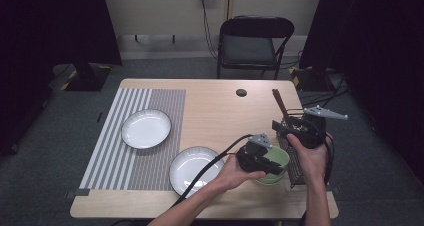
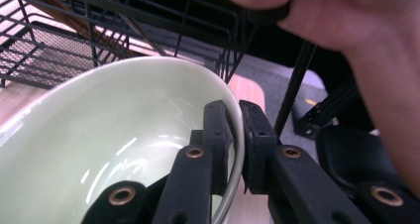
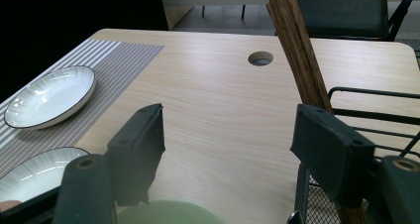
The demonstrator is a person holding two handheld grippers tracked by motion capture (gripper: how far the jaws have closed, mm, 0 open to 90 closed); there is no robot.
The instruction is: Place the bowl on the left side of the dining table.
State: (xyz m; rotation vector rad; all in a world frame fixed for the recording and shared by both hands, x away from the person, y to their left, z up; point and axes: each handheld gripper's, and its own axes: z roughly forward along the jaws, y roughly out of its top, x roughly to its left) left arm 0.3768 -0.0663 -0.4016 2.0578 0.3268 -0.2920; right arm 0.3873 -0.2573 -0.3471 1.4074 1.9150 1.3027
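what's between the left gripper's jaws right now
The rim of the pale green bowl: in the left gripper view the left gripper has one jaw inside the wall, one outside.

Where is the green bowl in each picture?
High view: green bowl sits low and right of centre, beside the black wire rack.
Left gripper view: it takes up the lower left, its rim pinched by the left tool.
Right gripper view: its rim peeks in at the bottom edge.
Shared landmark: the rack.

Your light wooden desk (image 1: 215, 111) carries a striped placemat (image 1: 131, 136) with one white plate (image 1: 146, 128), a second plate (image 1: 192, 170) overlapping its edge, and a black wire rack (image 1: 296, 158) at right.
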